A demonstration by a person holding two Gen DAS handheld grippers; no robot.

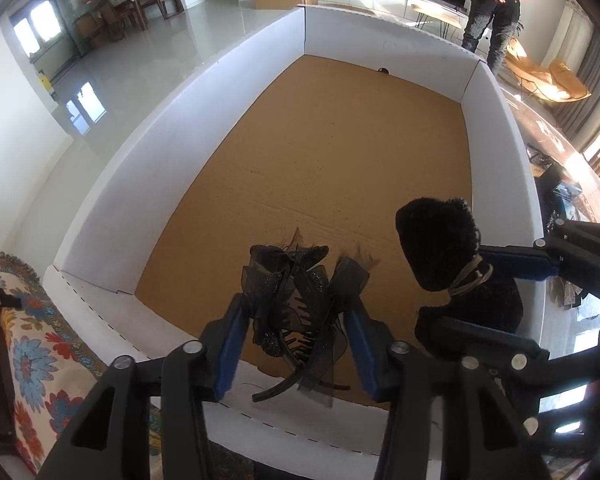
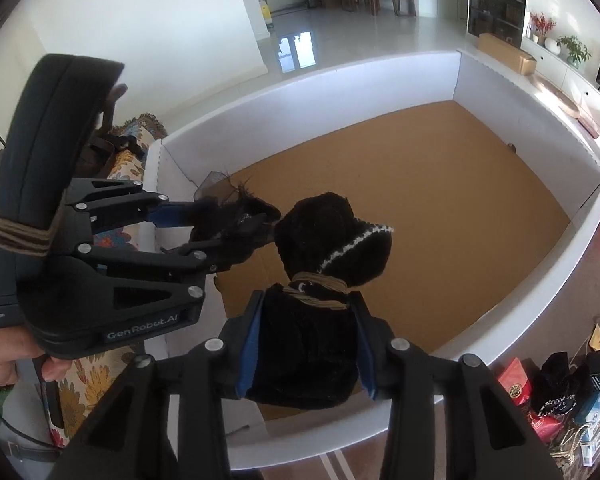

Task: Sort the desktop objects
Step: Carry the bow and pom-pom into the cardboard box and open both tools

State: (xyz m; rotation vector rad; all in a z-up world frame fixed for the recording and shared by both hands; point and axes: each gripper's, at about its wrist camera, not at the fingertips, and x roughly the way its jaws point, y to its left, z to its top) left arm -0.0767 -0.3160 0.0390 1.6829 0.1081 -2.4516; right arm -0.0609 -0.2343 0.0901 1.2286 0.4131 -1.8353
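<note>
Left wrist view: the left gripper (image 1: 300, 320) has its blue-padded fingers (image 1: 230, 344) part-way closed, pinching a black hair clip (image 1: 300, 312) between them.
Hair clip, position: held between the pads above the near edge of the box (image 1: 172, 120), over its brown cardboard floor; its curved band sticks out below the fingers toward the camera.
Hair clip, look: black, with sheer mesh bows, glittery patches and a toothed claw in the middle.
Right wrist view: the right gripper (image 2: 306, 344) has its fingers narrowed around the lower body of a black velvet pouch (image 2: 312, 340), pads pressing on both sides.
Pouch, position: held upright over the near right part of the box, just beside the hair clip; whether the two touch cannot be told.
Pouch, look: fuzzy black fabric, neck tied with tan cord (image 2: 318, 288), the top flaring open with a white-stitched rim (image 2: 358, 242).
Box: large, shallow, white walls, brown floor; one small dark object (image 1: 383, 70) lies at the far wall.
Beside the box: a floral cloth (image 1: 36, 344) on the left, small boxes and another dark pouch (image 2: 558, 380) on the right.
</note>
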